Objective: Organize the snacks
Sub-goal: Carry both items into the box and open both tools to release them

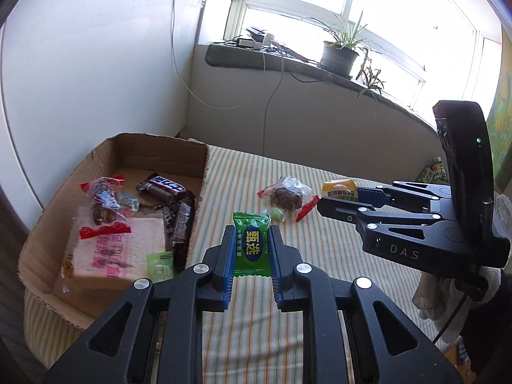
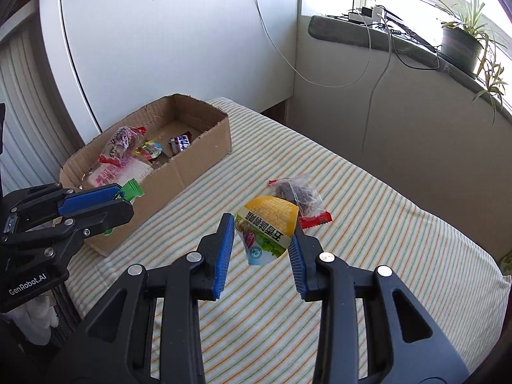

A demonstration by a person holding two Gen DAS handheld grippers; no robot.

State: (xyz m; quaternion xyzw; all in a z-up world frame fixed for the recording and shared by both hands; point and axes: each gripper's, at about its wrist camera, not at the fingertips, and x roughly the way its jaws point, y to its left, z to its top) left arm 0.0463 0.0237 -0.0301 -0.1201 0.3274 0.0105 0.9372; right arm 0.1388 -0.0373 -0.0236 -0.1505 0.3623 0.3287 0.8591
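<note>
My left gripper (image 1: pixel 251 246) is shut on a green candy packet (image 1: pixel 252 244) and holds it above the striped cloth, just right of the cardboard box (image 1: pixel 195 153); the packet also shows in the right wrist view (image 2: pixel 130 189). My right gripper (image 2: pixel 264 240) is shut on a yellow-and-green snack cup (image 2: pixel 267 228), held above the cloth; it also shows in the left wrist view (image 1: pixel 339 189). The box (image 2: pixel 198 156) holds several wrapped snacks, among them a chocolate bar (image 1: pixel 166 185). A clear packet with red ends (image 1: pixel 288 196) and a small green candy (image 1: pixel 276 213) lie on the cloth.
The striped cloth (image 1: pixel 320 256) covers the surface. A white wall panel stands behind the box. A sill with a potted plant (image 1: pixel 340 54), chargers and hanging cables runs along the back. A green packet (image 1: pixel 433 172) lies at the far right edge.
</note>
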